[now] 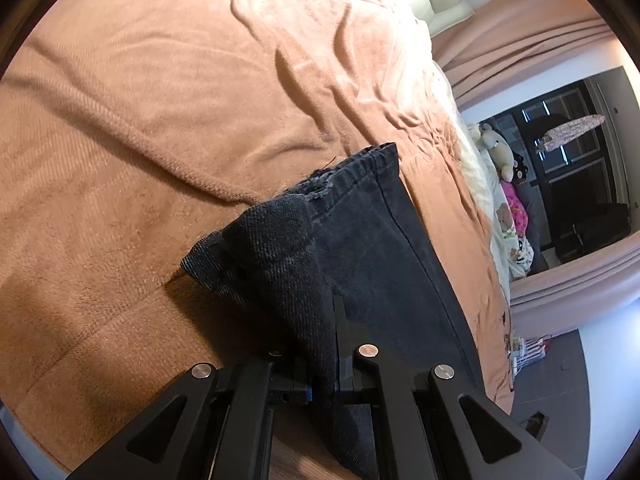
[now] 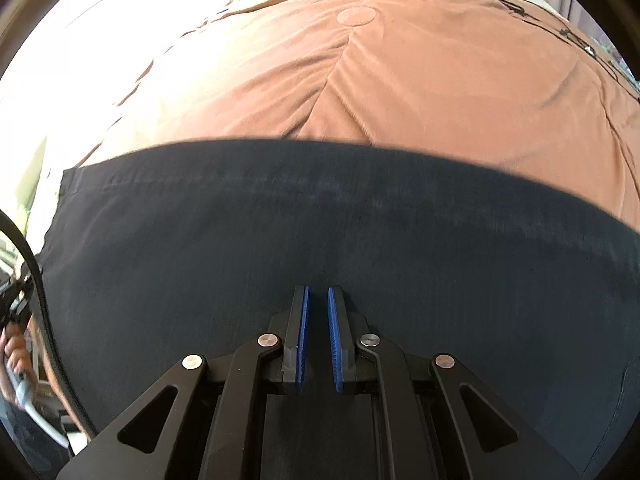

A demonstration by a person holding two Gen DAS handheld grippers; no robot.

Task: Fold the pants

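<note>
Pants (image 1: 372, 248) bunched between clamped left gripper (image 1: 324, 344), right gripper (image 2: 318, 308) (nearly closed, empty) above the cloth

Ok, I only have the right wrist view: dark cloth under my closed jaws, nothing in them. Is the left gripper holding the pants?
Observer: Yes. The left gripper is shut on a bunched fold of the pants, raised a little above the blanket.
Operator: Which end of them is that?
Observer: Near the top. The gathered waistband lies just beyond the pinch.
Operator: Anything odd on the cloth there?
Observer: A frayed patch sits by the waistband, with a loose thread sticking up.
</note>
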